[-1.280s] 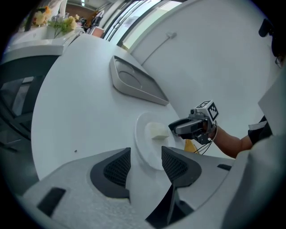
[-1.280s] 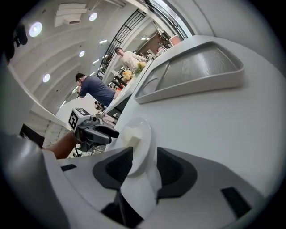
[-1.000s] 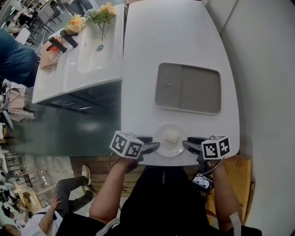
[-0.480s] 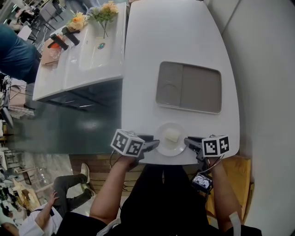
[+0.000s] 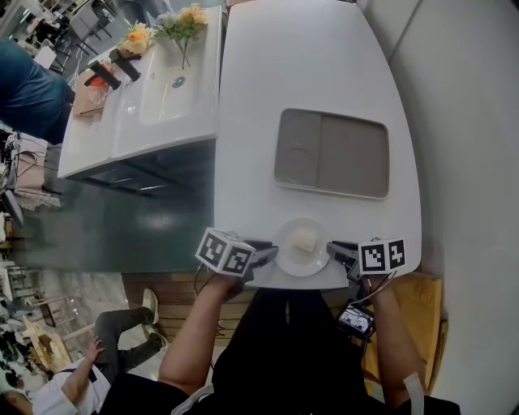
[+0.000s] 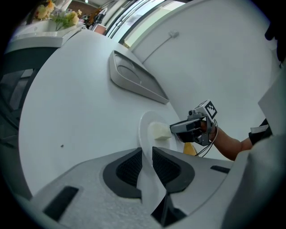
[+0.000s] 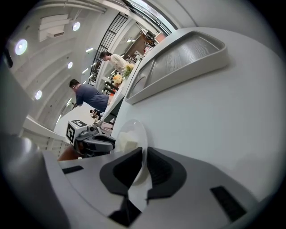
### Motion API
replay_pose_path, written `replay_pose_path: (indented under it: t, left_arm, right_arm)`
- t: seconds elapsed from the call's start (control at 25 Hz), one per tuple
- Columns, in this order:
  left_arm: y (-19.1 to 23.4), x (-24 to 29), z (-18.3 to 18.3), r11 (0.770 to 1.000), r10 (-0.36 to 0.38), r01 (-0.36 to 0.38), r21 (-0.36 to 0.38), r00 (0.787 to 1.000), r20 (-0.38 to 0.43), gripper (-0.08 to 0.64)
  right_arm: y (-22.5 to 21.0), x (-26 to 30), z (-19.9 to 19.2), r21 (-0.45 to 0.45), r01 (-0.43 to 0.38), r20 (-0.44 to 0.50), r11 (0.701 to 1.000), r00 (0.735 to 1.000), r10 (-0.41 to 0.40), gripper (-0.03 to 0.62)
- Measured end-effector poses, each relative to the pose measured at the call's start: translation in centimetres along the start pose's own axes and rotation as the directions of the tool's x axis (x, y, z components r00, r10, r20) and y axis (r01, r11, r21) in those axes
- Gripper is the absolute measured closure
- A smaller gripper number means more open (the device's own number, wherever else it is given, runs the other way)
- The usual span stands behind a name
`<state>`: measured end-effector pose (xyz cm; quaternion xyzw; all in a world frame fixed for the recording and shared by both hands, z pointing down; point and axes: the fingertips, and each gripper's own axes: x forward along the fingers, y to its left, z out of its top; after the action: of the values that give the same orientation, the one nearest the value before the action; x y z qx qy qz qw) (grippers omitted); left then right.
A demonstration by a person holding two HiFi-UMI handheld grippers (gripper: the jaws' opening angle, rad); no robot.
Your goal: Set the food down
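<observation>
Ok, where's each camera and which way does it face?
Head view: on the head, steeply down at the table; both forearms, grippers show.
Left gripper view: on the left gripper, facing the right gripper; jaws, just closing, grip the plate rim.
Right gripper view: mirrored, facing the left gripper; its jaws likewise.
All share plate, food, tray.

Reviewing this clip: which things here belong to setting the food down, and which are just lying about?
In the job: plate; pale food block on it; left gripper and right gripper, whose jaws have just been closing on its rim.
Just lying about: grey tray farther along the table; flowers on the neighbouring counter.
</observation>
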<state>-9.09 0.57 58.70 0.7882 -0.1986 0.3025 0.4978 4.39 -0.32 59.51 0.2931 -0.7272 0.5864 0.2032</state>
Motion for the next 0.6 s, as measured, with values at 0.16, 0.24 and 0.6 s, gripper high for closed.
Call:
replay_pose_path:
  t: [0.16,0.24,0.6]
  left_arm:
    - [-0.14,-0.03,0.06,1.0,-0.008,0.008,0.002,1.0,0.0,0.505]
    - [-0.18,-0.08,0.05,1.0,-0.01,0.01,0.008,1.0,-0.004,0.505]
    - [0.35,-0.48,0.4,1.0,-0.002,0.003,0.028,1.0,-0.012,0.506]
  right_arm:
    - [-0.02,-0.24,0.04,0.017,-0.004,0.011,1.0,1.0,0.004,0.565]
    - [0.11,-0.3,0.08,0.016,-0.001,0.012,1.0,1.0,0.0,0.565]
    - [0.63,-0.12,0.67,0.019,0.0,0.025,1.0,1.0,0.0,0.568]
